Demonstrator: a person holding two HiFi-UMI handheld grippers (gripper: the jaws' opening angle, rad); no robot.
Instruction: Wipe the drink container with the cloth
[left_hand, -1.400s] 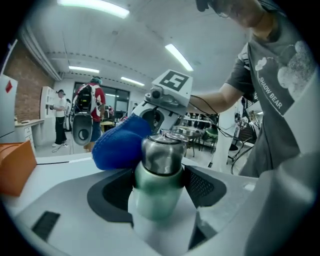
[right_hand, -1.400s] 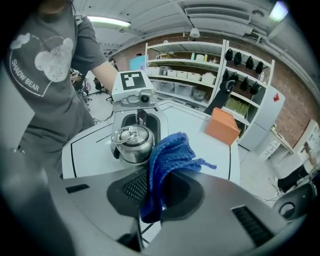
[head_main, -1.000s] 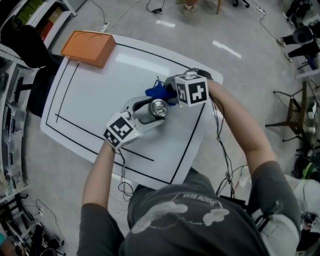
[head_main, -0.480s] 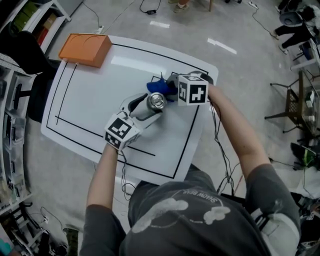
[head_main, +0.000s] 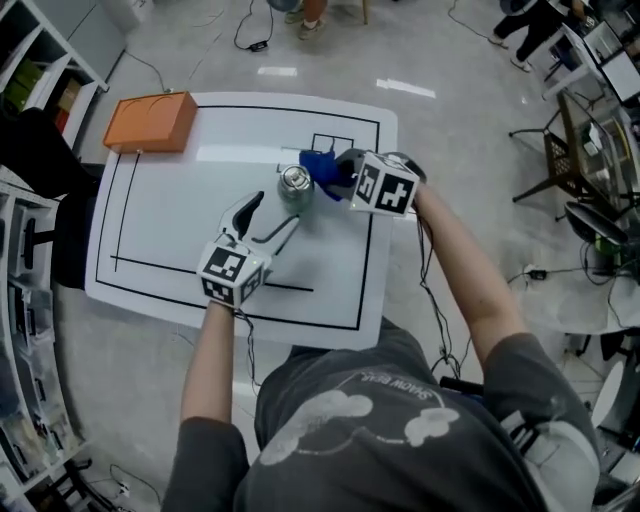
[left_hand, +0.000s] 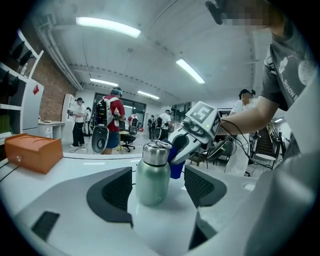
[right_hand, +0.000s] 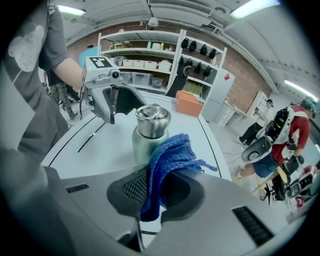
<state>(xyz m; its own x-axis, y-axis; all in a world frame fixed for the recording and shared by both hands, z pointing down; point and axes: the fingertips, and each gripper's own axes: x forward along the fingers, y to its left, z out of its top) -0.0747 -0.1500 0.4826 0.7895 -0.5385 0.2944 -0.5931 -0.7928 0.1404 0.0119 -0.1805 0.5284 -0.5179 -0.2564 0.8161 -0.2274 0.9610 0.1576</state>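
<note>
A pale green metal bottle (head_main: 294, 183) with a steel lid stands upright on the white table (head_main: 170, 210). My left gripper (head_main: 262, 222) is open, its jaws a short way in front of the bottle (left_hand: 153, 175) and not touching it. My right gripper (head_main: 335, 172) is shut on a blue cloth (head_main: 320, 167). In the right gripper view the cloth (right_hand: 167, 165) hangs from the jaws right beside the bottle (right_hand: 147, 132), at its side. The left gripper (right_hand: 107, 97) shows beyond the bottle there.
An orange box (head_main: 150, 120) sits at the table's far left corner. Black lines (head_main: 300, 288) mark a rectangle on the tabletop. Shelves (right_hand: 150, 55) and several people (left_hand: 112, 120) stand around the room, away from the table.
The left gripper let go of the bottle, which it held tilted before, and drew back toward me. The bottle now stands on the table. The right gripper kept the cloth by it.
</note>
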